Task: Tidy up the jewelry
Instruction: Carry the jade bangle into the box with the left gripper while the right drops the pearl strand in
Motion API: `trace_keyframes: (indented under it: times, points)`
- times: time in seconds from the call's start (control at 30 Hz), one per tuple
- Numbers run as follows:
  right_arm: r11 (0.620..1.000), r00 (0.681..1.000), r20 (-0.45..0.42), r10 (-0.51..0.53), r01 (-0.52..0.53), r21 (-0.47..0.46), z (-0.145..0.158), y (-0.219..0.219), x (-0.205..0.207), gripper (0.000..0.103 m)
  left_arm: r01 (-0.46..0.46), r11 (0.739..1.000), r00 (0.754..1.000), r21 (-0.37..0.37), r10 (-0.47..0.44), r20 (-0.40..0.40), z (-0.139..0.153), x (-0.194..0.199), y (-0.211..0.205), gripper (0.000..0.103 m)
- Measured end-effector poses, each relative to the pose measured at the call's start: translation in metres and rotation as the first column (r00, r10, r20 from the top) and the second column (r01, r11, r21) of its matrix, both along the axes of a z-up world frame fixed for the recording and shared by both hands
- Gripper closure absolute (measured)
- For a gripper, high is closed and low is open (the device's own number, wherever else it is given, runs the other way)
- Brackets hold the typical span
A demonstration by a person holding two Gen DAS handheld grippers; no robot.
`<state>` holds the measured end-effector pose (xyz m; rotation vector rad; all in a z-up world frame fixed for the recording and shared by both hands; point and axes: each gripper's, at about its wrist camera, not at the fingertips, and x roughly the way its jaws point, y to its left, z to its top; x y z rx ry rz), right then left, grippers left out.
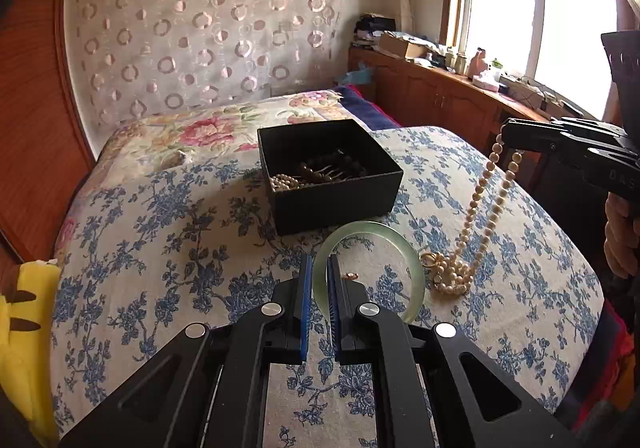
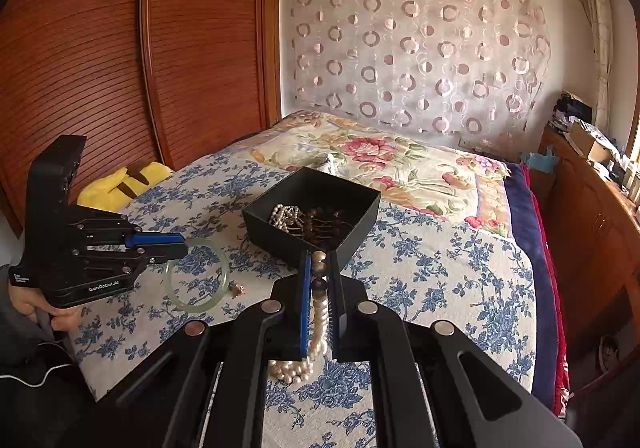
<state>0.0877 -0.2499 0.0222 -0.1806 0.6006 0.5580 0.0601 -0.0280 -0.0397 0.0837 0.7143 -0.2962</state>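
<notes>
A black open box [image 1: 336,176] [image 2: 316,216] sits on the bed and holds pearl beads and dark brown beads. My left gripper [image 1: 319,268] [image 2: 182,244] is shut on the rim of a pale green jade bangle [image 1: 412,260] [image 2: 198,276] lying in front of the box. My right gripper [image 2: 320,268] [image 1: 506,132] is shut on a cream pearl necklace [image 1: 476,200] [image 2: 316,332]. The strand hangs down and its lower end, with a gold clasp, is piled on the bedspread right of the bangle. A small pink-gold item [image 1: 351,275] [image 2: 239,289] lies inside the bangle's ring.
The bed has a blue-flowered cover [image 1: 180,248] and a pink floral quilt [image 1: 192,132] behind the box. A yellow plush [image 1: 24,312] [image 2: 120,184] lies at the left edge. A wooden wardrobe [image 2: 100,48] stands left, a cluttered wooden cabinet [image 1: 440,88] under the window right.
</notes>
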Motion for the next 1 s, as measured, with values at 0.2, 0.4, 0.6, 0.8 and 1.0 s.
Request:
trace_keyframes:
  times: [0.2, 0.4, 0.6, 0.8, 1.0]
  points:
    - [1.000, 0.998, 0.057, -0.004, 0.004, 0.006, 0.027, 0.001, 0.001, 0.095, -0.012, 1.000, 1.000, -0.007, 0.012, 0.024, 0.010, 0.002, 0.004, 0.096]
    - [1.000, 0.995, 0.102, -0.004, 0.004, 0.004, 0.050, 0.007, 0.007, 0.095, -0.021, 1.000, 0.999, -0.004, 0.022, 0.050, 0.023, 0.008, 0.005, 0.096]
    - [1.000, 0.991, 0.132, -0.017, 0.017, 0.002, 0.068, 0.016, 0.024, 0.095, -0.031, 1.000, 0.997, 0.004, 0.031, 0.065, 0.030, 0.018, 0.005, 0.096]
    - [0.999, 0.989, 0.145, -0.034, 0.034, 0.008, 0.080, 0.021, 0.044, 0.095, -0.043, 0.999, 0.997, 0.011, 0.042, 0.071, 0.034, 0.030, 0.006, 0.096]
    - [0.999, 0.986, 0.162, -0.044, 0.043, 0.011, 0.098, 0.032, 0.067, 0.095, -0.053, 0.999, 0.996, 0.015, 0.051, 0.069, 0.033, 0.042, 0.006, 0.096]
